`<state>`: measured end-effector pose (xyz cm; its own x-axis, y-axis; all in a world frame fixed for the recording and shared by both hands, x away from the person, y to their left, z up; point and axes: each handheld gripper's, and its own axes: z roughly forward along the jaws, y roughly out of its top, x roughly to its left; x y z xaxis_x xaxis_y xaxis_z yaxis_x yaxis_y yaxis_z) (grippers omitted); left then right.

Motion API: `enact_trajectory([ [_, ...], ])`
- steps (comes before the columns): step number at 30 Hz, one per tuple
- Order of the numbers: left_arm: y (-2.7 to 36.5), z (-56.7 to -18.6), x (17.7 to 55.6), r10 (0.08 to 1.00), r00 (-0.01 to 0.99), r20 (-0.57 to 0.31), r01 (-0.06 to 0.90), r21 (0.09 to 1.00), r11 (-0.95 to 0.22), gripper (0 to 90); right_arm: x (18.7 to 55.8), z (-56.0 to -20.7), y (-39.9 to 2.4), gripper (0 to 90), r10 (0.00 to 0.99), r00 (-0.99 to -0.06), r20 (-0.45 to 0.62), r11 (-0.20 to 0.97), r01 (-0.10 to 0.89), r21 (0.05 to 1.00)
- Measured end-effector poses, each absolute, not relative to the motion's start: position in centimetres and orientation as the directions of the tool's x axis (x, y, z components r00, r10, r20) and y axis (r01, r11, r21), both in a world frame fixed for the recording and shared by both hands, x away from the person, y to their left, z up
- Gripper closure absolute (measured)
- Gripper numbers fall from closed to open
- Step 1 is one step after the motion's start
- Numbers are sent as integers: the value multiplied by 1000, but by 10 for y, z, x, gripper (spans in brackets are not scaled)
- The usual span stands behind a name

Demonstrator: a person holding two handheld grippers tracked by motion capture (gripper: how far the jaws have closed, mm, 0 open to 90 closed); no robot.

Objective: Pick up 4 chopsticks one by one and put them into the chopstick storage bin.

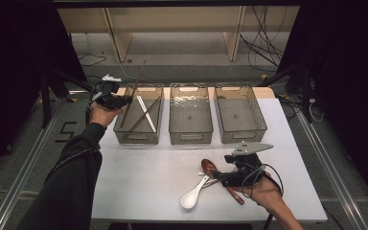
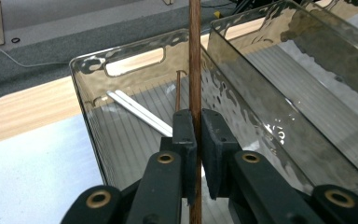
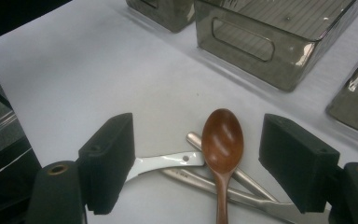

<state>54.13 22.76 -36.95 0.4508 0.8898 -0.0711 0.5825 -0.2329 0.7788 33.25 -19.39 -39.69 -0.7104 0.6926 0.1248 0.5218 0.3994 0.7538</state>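
Note:
My left gripper (image 1: 123,101) is shut on a long brown chopstick (image 1: 137,81), holding it upright and tilted at the left bin's (image 1: 138,137) near-left rim. In the left gripper view the chopstick (image 2: 195,65) runs straight up between the pressed pads of the left gripper (image 2: 199,140). Inside that bin (image 2: 89,70) lie white chopsticks (image 2: 137,111) and another brown chopstick (image 2: 178,91). My right gripper (image 1: 222,178) stands open low over a wooden spoon (image 1: 210,167). In the right gripper view the spoon's bowl (image 3: 222,137) sits between the wide-apart jaws of the right gripper (image 3: 204,156).
A white spoon (image 1: 192,197) and metal cutlery (image 3: 242,184) lie crossed under the wooden spoon on the white table (image 1: 143,177). The middle bin (image 1: 190,137) and the right bin (image 1: 242,135) stand in a row beside the left one. Cables lie on the floor beyond the table.

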Motion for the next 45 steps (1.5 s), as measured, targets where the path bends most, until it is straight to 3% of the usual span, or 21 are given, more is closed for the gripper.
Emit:
enact_trajectory([
  [17, 228, -383, 543, 895, 439, -80, 627, 740, -242, 825, 333, -397, -194, 275, 693, -710, 125, 399, 523, 753],
  [23, 230, -385, 538, 890, 450, -77, 634, 729, -258, 763, 333, -397, -195, 275, 695, -708, 125, 398, 524, 753],
  [27, 230, -381, 530, 880, 463, -109, 634, 734, -243, 691, 332, -397, -195, 275, 695, -708, 124, 398, 523, 753],
  [35, 233, -370, 501, 853, 482, -200, 636, 750, -183, 454, 332, -397, -194, 274, 696, -706, 127, 398, 527, 750],
  [41, 234, -361, 476, 825, 506, -251, 602, 788, -129, 393, 332, -397, -193, 274, 696, -707, 121, 402, 524, 751],
  [45, 233, -362, 465, 815, 527, -240, 592, 792, -150, 372, 331, -397, -193, 275, 696, -708, 122, 401, 524, 751],
])
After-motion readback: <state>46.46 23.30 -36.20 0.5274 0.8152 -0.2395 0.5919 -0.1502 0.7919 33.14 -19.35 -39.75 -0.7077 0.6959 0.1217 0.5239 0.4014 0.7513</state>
